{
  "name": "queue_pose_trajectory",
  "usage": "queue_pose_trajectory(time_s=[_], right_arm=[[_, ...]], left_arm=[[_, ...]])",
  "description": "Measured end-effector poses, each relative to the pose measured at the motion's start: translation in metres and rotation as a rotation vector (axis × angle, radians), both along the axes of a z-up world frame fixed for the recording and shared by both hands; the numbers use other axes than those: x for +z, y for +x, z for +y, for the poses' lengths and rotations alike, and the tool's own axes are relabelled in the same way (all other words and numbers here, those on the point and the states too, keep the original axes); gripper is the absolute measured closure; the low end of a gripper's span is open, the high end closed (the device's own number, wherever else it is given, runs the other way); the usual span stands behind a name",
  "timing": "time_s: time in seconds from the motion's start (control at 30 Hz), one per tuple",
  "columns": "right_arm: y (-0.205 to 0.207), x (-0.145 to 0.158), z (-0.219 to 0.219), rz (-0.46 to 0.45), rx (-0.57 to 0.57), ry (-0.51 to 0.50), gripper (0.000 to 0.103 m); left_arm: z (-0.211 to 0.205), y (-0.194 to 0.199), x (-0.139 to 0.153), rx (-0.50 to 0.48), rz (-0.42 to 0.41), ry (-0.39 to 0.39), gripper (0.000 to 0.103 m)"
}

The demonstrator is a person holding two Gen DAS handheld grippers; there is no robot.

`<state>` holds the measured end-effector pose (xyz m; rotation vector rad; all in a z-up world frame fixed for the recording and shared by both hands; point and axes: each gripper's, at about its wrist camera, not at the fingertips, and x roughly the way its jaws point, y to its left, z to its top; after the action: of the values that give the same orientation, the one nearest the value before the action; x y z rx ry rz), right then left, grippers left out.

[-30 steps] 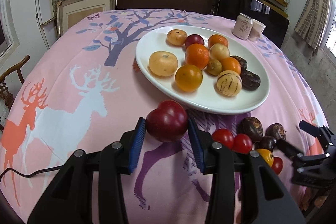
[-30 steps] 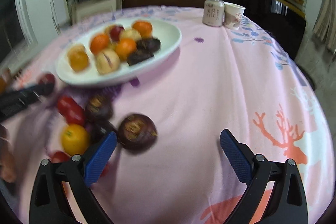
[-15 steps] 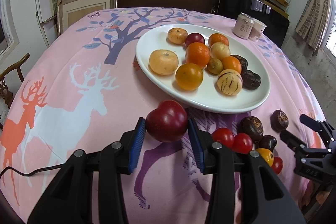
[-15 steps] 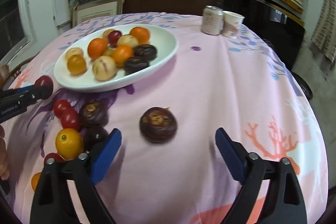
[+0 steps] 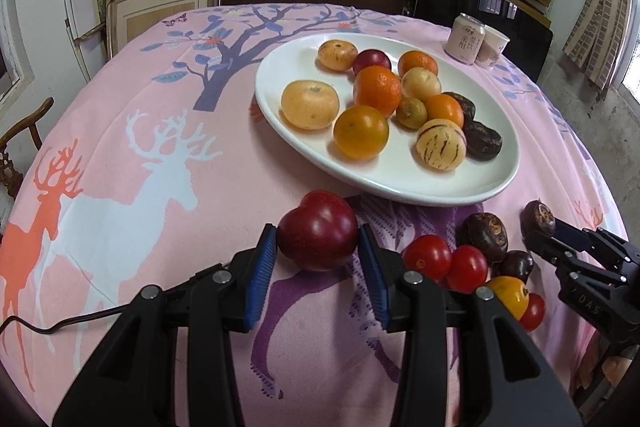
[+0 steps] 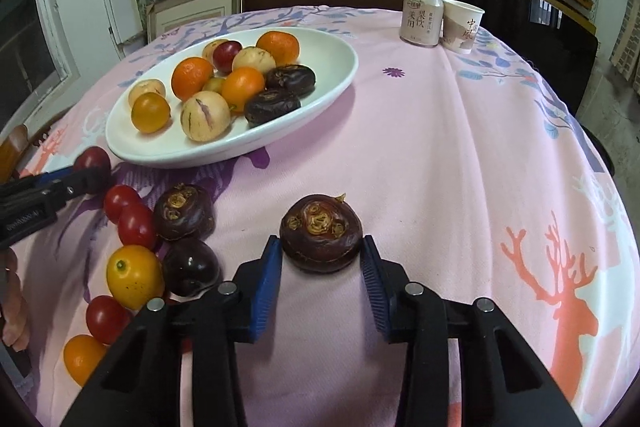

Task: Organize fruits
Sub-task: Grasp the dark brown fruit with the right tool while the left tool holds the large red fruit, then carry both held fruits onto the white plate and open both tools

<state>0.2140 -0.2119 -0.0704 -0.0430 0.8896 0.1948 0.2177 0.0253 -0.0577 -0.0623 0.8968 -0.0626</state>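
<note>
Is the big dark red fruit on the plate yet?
Not yet. The dark red fruit sits between the left gripper's blue pads, over the pink cloth, just in front of the white plate's near rim.

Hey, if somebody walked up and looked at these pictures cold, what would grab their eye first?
Probably the white plate heaped with orange, yellow and dark fruit at the middle of the pink deer-print tablecloth. Next, the two grippers near the table's front edge: the left gripper has its fingers closed on a dark red plum, and the right gripper has its fingers on either side of a brown water chestnut.
</note>
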Motion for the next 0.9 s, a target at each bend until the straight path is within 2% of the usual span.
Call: queue_pose_trajectory(time_s=[0.2,0.37,0.47,0.5,0.6,0.7,0.77,0.83,0.9], right_arm=[[-0.002,0.005,-0.003,-0.02,-0.007,0.019,0.062],[-0.005,0.015,-0.011,-0.045,-0.02,0.076,0.062],[-0.003,0.036,-0.014,-0.086,-0.024,0.125,0.066],[0.001,0.044,-0.014,-0.093,-0.021,0.136,0.073],[0.02,0.075,-0.008,-0.13,-0.003,0.177,0.073],[0.041,0.096,0.008,-0.159,0.02,0.162,0.073],[0.049,0.098,0.01,-0.155,0.024,0.16,0.066],[0.04,0.091,0.007,-0.148,0.041,0.141,0.043],[0.024,0.072,0.005,-0.141,0.022,0.089,0.039]], left_arm=[[0.0,0.0,-0.001,0.004,-0.008,0.005,0.062],[0.004,-0.009,0.02,0.051,-0.1,0.009,0.062],[0.004,-0.003,0.042,0.059,-0.138,-0.003,0.062],[0.003,0.001,0.049,0.056,-0.149,-0.005,0.062],[-0.003,0.019,0.069,0.061,-0.185,-0.001,0.062],[-0.008,0.04,0.077,0.069,-0.196,-0.014,0.062],[-0.007,0.047,0.077,0.072,-0.187,-0.029,0.062],[-0.007,0.047,0.074,0.055,-0.186,-0.042,0.062],[-0.006,0.046,0.067,0.049,-0.178,-0.044,0.062]])
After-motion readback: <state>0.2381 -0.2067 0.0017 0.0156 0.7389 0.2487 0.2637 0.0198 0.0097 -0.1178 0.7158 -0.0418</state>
